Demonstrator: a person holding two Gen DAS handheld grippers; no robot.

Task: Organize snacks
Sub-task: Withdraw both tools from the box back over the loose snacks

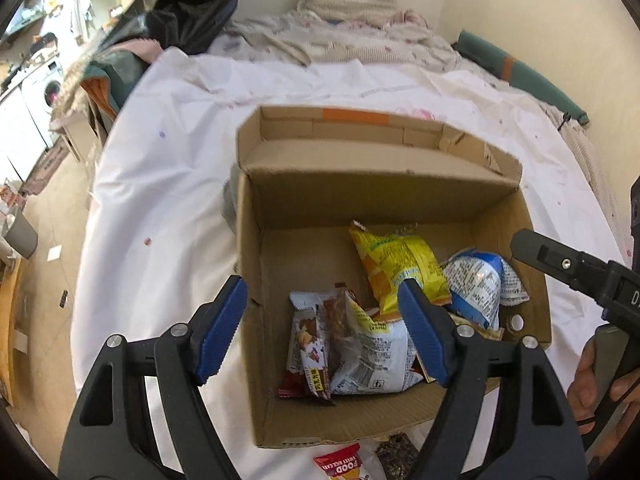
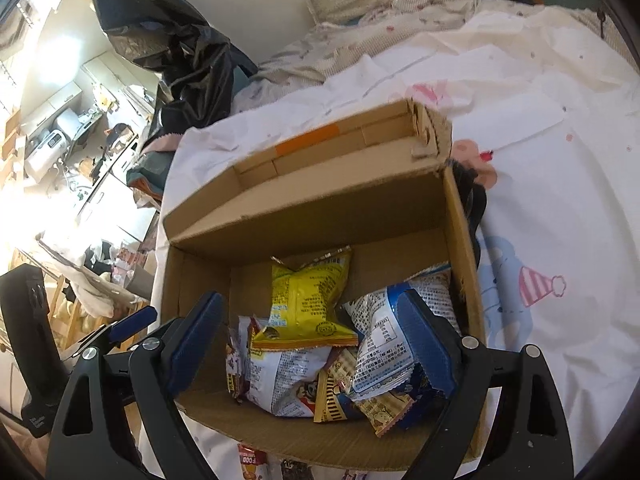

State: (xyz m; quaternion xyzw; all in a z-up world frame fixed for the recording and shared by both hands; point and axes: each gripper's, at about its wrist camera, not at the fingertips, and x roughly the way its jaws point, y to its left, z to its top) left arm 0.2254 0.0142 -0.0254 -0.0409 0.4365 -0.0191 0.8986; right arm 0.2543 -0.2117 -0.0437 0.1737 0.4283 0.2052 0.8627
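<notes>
An open cardboard box [image 1: 376, 196] [image 2: 304, 216] sits on the white bedsheet. It holds several snack packs: a yellow pack [image 1: 400, 264] [image 2: 308, 296], a blue and white pack [image 1: 480, 284] [image 2: 384, 336], a white printed pack [image 1: 372, 356] [image 2: 288, 376] and a brown bar pack [image 1: 308, 344]. My left gripper [image 1: 320, 324] is open and empty above the box's near left part. My right gripper [image 2: 312, 340] is open and empty above the box's near edge; it also shows at the right of the left wrist view [image 1: 568, 268].
A red rice cake pack [image 1: 344, 466] [image 2: 250, 460] and a dark snack bar [image 1: 396, 454] lie on the sheet in front of the box. A crumpled blanket and pillow [image 1: 348, 20] lie at the bed's far end. The floor and furniture [image 1: 32, 208] are to the left.
</notes>
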